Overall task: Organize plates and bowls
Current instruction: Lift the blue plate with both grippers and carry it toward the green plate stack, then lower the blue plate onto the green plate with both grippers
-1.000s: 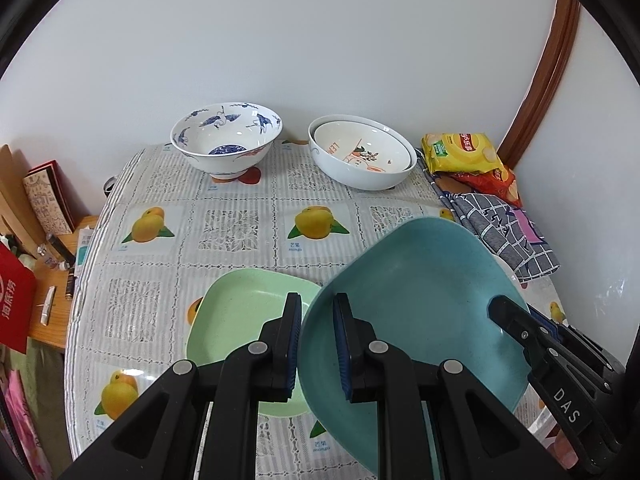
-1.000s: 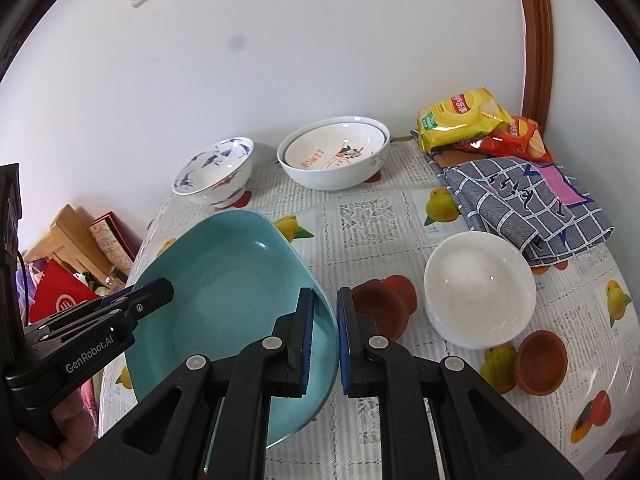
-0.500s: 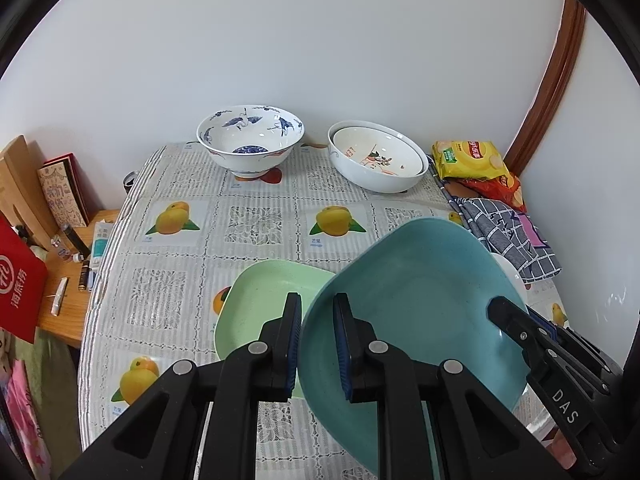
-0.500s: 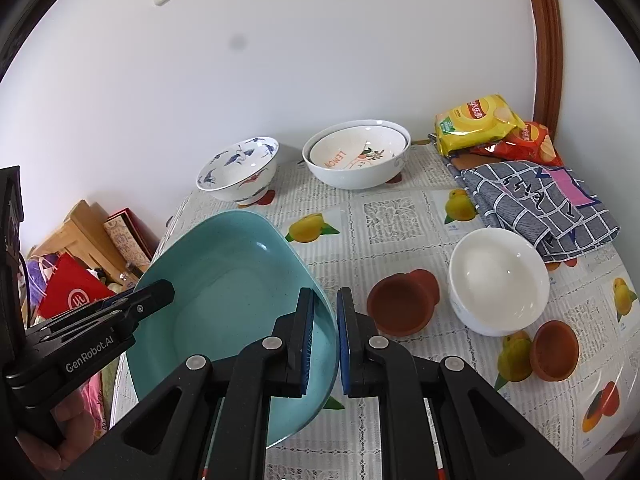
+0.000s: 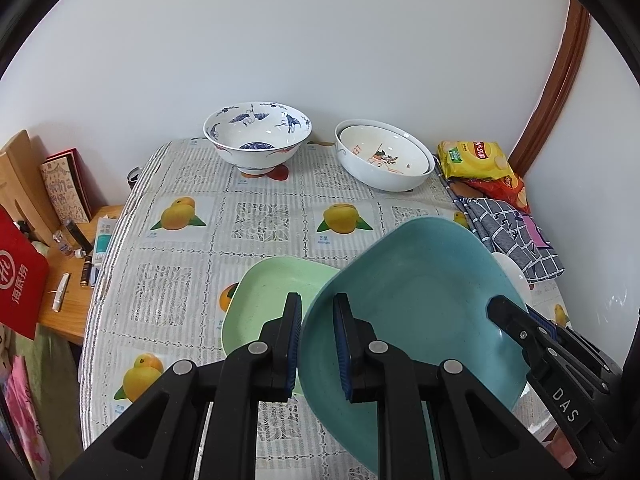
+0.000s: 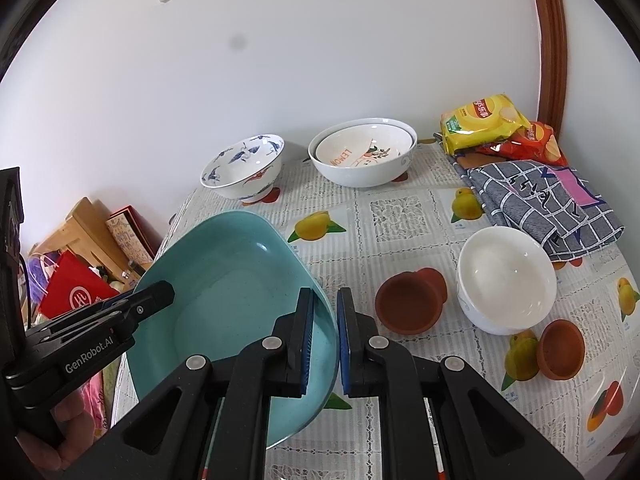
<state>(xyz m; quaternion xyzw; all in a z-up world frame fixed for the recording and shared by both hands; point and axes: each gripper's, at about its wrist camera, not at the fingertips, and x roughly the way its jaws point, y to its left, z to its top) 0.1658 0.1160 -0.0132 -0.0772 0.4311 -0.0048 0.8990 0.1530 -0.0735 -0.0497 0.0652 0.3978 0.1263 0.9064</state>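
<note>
Both grippers hold a teal plate (image 5: 416, 300) off the table, one on each side. My left gripper (image 5: 316, 344) is shut on its left rim. My right gripper (image 6: 324, 344) is shut on its right rim (image 6: 320, 292). A light green plate (image 5: 272, 296) lies on the table below and left of the teal one. A blue-and-white bowl (image 5: 258, 136) and two nested white bowls (image 5: 384, 156) stand at the back. A plain white bowl (image 6: 506, 280) and brown saucers (image 6: 412, 300) sit to the right.
Snack bags (image 6: 484, 124) and a checked cloth (image 6: 540, 204) lie at the back right. A side table with a red bag (image 5: 20, 276) and small items stands left of the table edge. Another brown saucer (image 6: 560, 348) sits near the front right.
Both grippers with the teal plate have pulled back and risen; the table and bowls look farther away. The grip has not changed.
</note>
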